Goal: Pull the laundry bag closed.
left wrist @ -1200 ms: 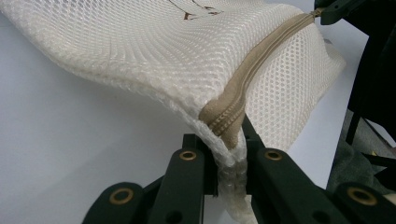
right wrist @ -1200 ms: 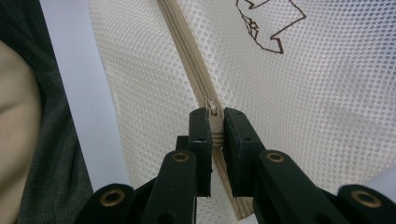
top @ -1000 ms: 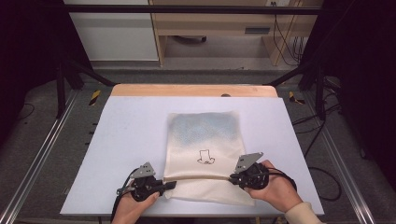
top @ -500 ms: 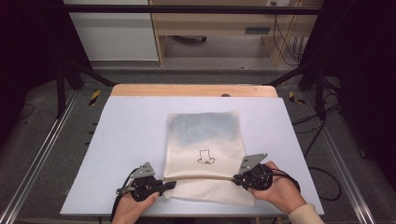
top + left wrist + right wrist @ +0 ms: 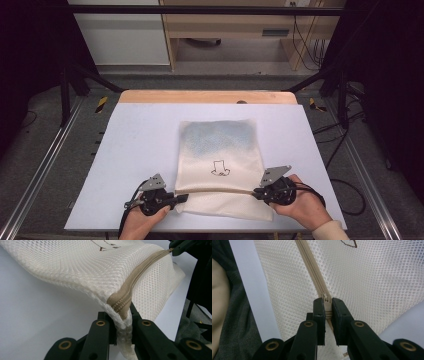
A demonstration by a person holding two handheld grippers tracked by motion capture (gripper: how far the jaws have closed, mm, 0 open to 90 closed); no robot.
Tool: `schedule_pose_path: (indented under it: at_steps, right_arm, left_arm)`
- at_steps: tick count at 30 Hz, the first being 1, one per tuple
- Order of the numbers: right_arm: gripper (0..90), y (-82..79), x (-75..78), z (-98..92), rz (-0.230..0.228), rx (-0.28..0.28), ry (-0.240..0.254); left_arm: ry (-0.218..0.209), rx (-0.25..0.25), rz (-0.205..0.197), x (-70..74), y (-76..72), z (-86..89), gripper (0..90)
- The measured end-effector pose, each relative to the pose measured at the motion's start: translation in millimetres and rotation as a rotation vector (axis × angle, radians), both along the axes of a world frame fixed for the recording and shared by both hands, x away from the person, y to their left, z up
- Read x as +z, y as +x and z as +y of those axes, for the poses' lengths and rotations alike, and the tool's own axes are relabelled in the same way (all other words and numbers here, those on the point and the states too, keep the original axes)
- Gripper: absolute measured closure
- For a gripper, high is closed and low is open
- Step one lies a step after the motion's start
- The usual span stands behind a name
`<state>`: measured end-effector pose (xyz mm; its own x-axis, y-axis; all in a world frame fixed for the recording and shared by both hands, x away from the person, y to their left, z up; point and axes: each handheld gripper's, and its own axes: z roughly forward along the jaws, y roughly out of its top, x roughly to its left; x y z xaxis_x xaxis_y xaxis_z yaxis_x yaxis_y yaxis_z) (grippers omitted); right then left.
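Pale blue-white, the tabletop (image 5: 130,165) is seen from the high view with a wooden strip along its far edge and dark floor and frame rails around it. A cream mesh laundry bag with a small black printed figure (image 5: 220,165) lies flat near the middle, its near end toward the person. A tan zipper (image 5: 215,190) runs across that near end, and it is held at both ends: by the left gripper (image 5: 179,198) at the bag's left edge and by the right gripper (image 5: 256,192) at its right edge.

From the left gripper view, the left gripper (image 5: 123,321) is seen clamped on the bag's corner, where the zipper's (image 5: 130,287) end tape folds into the seam; the mesh (image 5: 82,267) is lifted slightly off the tabletop there. This hold is best kept firm and still, so that the zipper line stays taut.

From the right gripper view, the right gripper (image 5: 327,311) is seen pinched narrowly on the zipper slider's pull (image 5: 327,303), with closed teeth (image 5: 310,267) running away from it. The step in hand is judged to be opening the zipper. The pull should be drawn straight along the teeth toward the left gripper, low and level, without twisting, so that no mesh is caught in the slider.
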<state>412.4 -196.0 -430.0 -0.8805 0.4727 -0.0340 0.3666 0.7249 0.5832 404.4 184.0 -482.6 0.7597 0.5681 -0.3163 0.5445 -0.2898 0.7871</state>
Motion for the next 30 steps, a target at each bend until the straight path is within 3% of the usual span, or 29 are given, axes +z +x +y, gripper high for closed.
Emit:
schedule_pose_path:
  at_steps: [30]
  right_arm:
    - [82.2,-1.8,-3.2,-14.5,0.010,-0.026,-0.003]
  left_arm:
    - [0.001,0.005,-0.001,0.5,0.7,1.5,84.1]
